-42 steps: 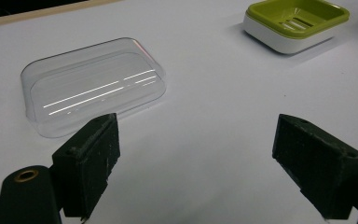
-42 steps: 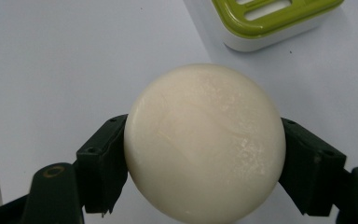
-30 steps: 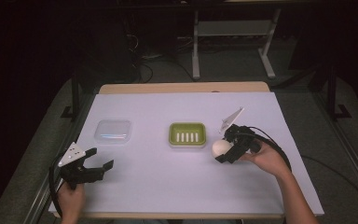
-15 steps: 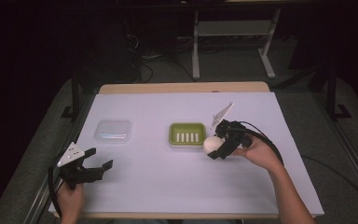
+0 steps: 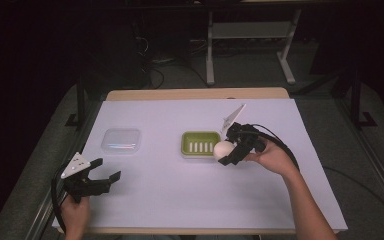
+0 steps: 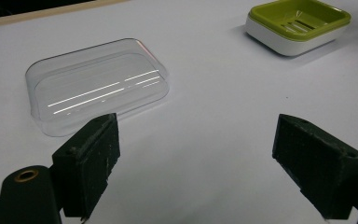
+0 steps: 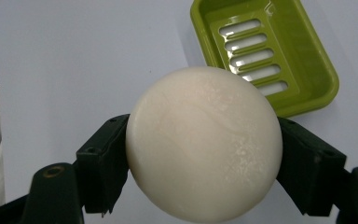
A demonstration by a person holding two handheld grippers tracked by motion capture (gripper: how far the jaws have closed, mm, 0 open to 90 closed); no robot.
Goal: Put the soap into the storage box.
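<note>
A round, cream-white soap is held in the right tool, clamped across its widest part between the two black jaws. It is carried clear of the counter, at the near right corner of the green dish, just short of its slotted floor.

The left tool is held wide, with nothing between its jaws, low over the near left of the counter. A clear lid lies flat just ahead of it, well apart from the dish.

The soap is judged to be stiff, fairly light and smooth. Its curved sides give the flat pads little to bear on, so a slip forward or downward is likely if the grip is eased or the tool is tilted. A hold across the full width, as seen in the right gripper view, is judged the soundest. A hard squeeze could dent or mark the surface.

The lid looks thin, light and slightly flexible. It is probably best taken by one edge or rim, since it lies flat.
</note>
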